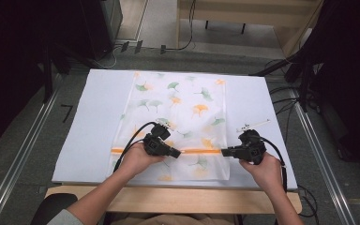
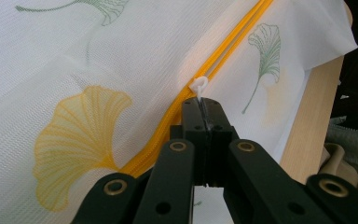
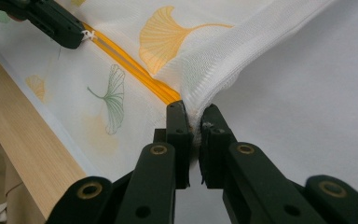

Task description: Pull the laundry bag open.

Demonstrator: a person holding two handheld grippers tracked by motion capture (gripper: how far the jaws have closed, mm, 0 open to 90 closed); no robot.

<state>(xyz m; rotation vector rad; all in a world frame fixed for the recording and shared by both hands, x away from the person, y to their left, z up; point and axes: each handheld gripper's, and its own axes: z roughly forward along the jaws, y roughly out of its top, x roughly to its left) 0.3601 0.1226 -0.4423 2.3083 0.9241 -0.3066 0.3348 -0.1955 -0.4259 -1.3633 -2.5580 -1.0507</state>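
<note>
The mesh bag (image 1: 178,122) lies flat on the white sheet (image 1: 89,131) covering the bench, its orange zipper (image 1: 194,151) running parallel to the near edge. The left gripper (image 2: 204,105) has its jaws closed on the small white zipper pull (image 2: 198,85); the right gripper (image 3: 193,122) has its jaws pinched on the bag's edge at the zipper end. Risks noted: the thin pull may slip from the jaws; slack or uneven tension could snag mesh in the slider; the anchoring hold could tear loose.
</note>
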